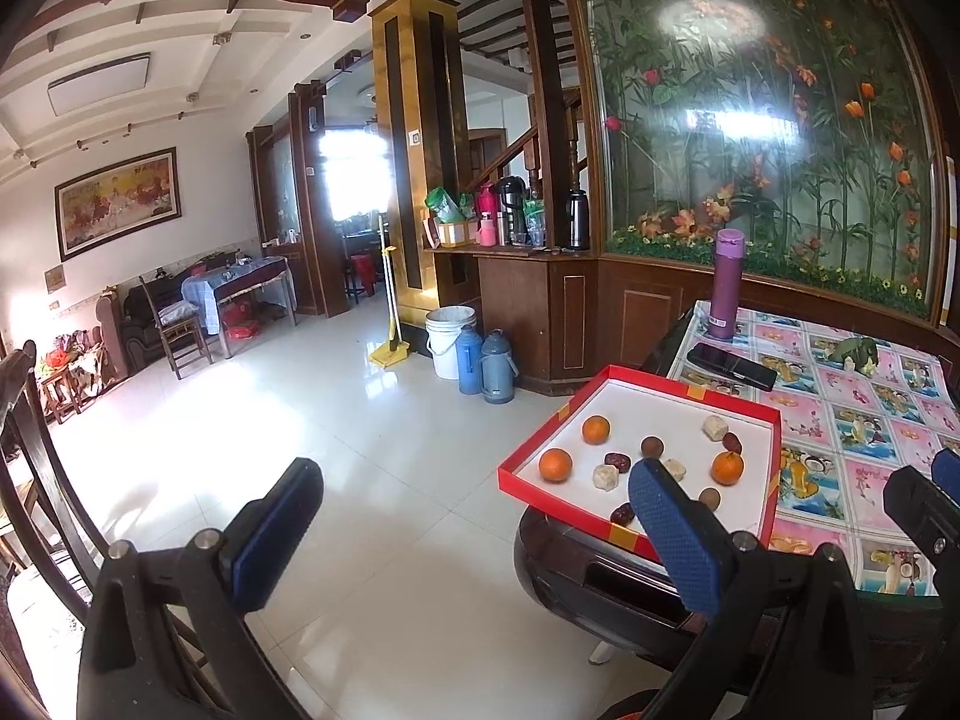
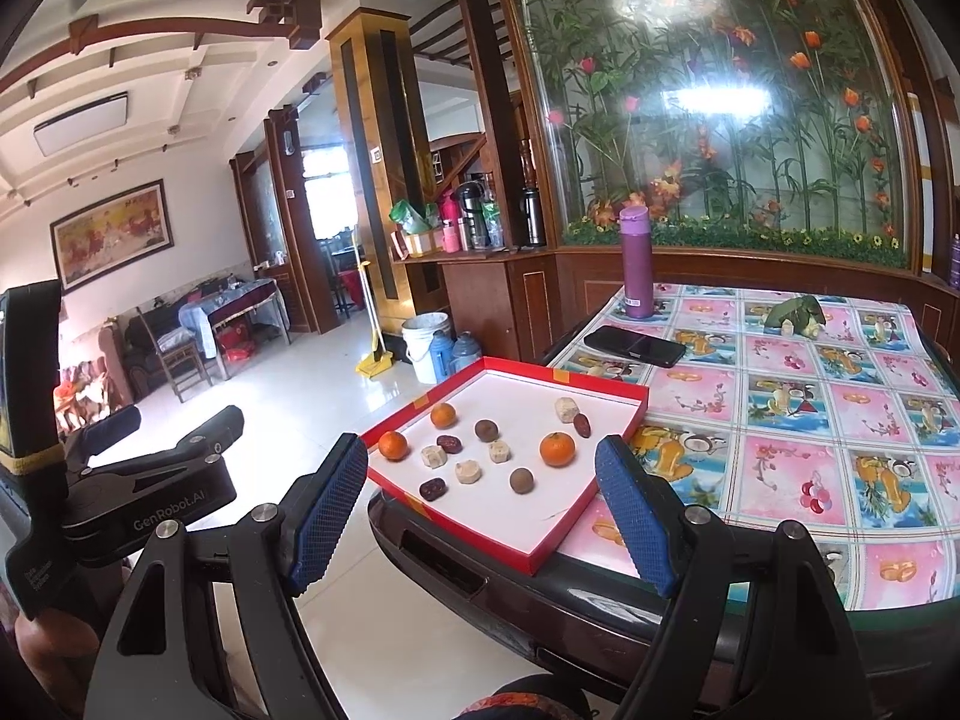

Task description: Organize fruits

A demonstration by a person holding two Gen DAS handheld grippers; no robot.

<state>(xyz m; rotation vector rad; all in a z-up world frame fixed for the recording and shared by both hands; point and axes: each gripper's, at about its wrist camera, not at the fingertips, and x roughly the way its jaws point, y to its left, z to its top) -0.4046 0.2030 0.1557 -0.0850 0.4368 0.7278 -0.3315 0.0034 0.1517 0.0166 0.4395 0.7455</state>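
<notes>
Both tools, left (image 1: 474, 516) and right (image 2: 483, 480), are held spread and empty short of the red tray (image 2: 624, 420) at the table (image 2: 780, 420) corner. Oranges (image 2: 557, 449) lie scattered inside; one fruit should be approached squarely, the neighbouring dates (image 2: 449, 443) avoided.

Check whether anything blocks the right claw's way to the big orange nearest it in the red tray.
Nothing visible does. The right claw hangs open before the shallow red cardboard tray, short of it. Only the tray's low near rim and bare white floor lie between it and the round orange mandarin.
</notes>
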